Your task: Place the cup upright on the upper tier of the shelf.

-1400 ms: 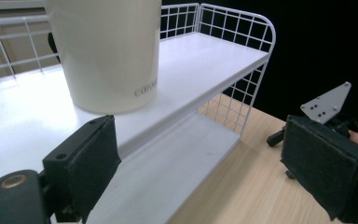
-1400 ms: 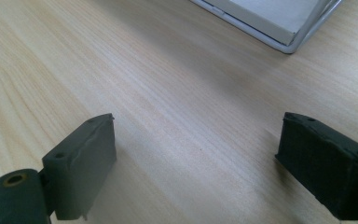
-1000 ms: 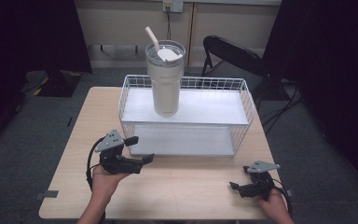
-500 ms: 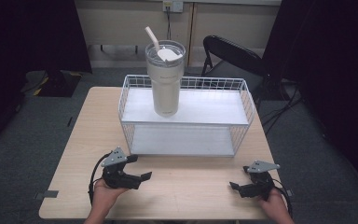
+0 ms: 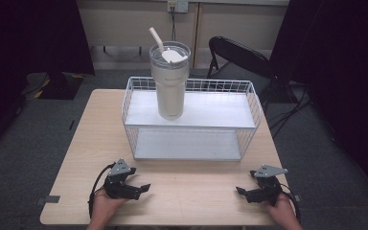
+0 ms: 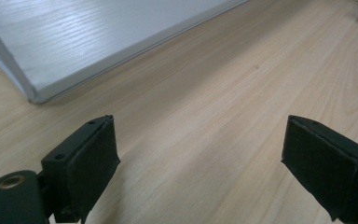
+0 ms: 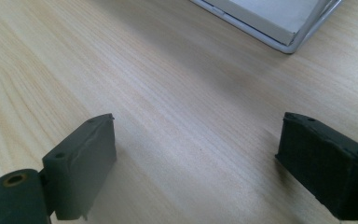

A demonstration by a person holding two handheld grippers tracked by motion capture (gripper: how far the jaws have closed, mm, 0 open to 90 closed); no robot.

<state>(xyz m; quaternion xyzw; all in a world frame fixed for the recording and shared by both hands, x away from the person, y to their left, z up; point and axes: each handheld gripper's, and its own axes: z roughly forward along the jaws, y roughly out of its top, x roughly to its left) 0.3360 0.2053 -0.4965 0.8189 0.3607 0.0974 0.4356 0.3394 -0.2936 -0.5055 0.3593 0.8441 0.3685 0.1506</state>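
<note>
Nearest the person, both grippers sit low over the wooden table, in front of the wire rack. The left gripper is held off the rack's front left corner, its jaws spread wide with nothing between them; the left gripper view confirms this, showing bare wood between the two black pads and, beyond them, the pale lower shelf of the rack. The right gripper rests off the rack's front right corner, jaws likewise wide apart and empty; the right gripper view shows the rack's white wire foot at the corner of the shelf board, a detail too small to make out from the high view.

Only the high view takes in the rack's upper shelf, where the tall cream tumbler stands upright towards the left end, with its lid and straw. Behind the rack stands a dark folding chair.

Compared with a second ago, the left gripper has drawn back from the rack towards the table's near edge; the right gripper and tumbler are unchanged.
</note>
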